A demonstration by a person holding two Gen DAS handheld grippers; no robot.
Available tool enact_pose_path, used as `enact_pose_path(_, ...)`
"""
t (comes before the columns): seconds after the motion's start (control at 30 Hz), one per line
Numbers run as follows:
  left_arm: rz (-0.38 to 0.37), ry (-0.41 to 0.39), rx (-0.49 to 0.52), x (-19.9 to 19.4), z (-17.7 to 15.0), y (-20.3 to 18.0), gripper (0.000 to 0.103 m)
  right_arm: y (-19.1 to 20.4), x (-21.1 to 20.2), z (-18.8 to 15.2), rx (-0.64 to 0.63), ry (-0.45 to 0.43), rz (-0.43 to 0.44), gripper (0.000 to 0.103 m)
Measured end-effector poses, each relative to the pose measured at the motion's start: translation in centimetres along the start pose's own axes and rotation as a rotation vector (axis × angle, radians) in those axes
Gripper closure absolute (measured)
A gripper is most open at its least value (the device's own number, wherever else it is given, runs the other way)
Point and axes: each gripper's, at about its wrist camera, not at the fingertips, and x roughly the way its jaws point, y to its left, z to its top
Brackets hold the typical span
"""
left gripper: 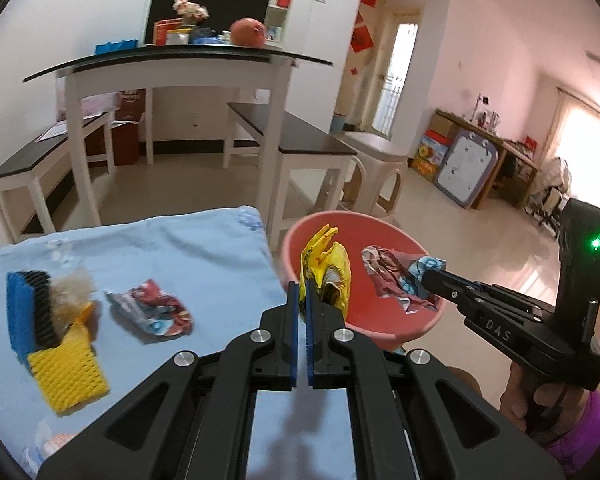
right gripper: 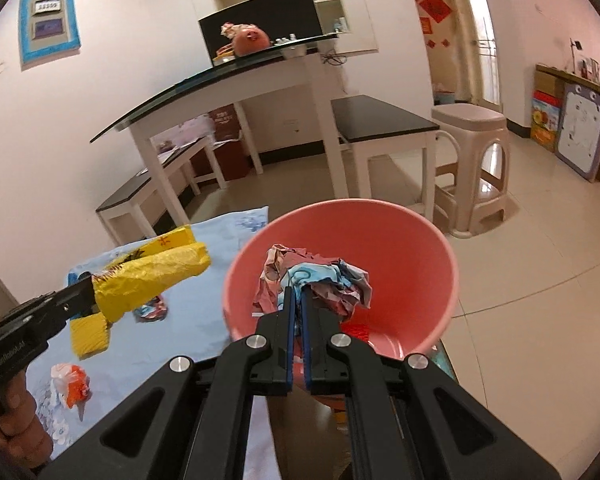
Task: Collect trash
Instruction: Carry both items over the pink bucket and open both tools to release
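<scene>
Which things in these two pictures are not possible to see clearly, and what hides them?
- Pink bin floor: right wrist view, covered by the crumpled wrapper and the right gripper; a red item below stays unidentified.
- Yellow wrapper print: left wrist view, too creased to read.
- Blue brush and yellow foam net: left wrist view, blurred.
- Orange-white scrap: right wrist view, too small to identify.

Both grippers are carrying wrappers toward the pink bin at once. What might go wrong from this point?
1. The yellow wrapper in the left gripper seems to be near the pink bin's rim rather than inside, so releasing now may drop it on the blue cloth.
2. The right gripper and its crumpled wrapper sit close by; the two could collide over the opening.
3. The bin seems to stand at the table edge; a nudge might tip it.
</scene>
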Motion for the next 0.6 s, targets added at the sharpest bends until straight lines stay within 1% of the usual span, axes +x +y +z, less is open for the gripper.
enact_pose_path(0.2,-0.026,0.035,0.028,2.3,0.5,-1.8,0.101,-1.0,0.4,-0.2,0.015,0.004,-0.015,0.1)
enact_pose_path(0.3,-0.022,0.046,0.043,3.4,0.7,-2.7,0.101,-1.3,0.7,-0.1,0.019,0.004,-0.026,0.1)
enact_pose_path(0.43,-0.027,0.074,0.041,5.0,0.6,-3.2,0.101,-1.7,1.0,0.0,0.029,0.006,-0.037,0.1)
enact_pose_path(0.6,-0.028,0.082,0.052,6.1,0.7,-3.6,0.101,-1.9,1.5,0.1,0.028,0.009,-0.046,0.1)
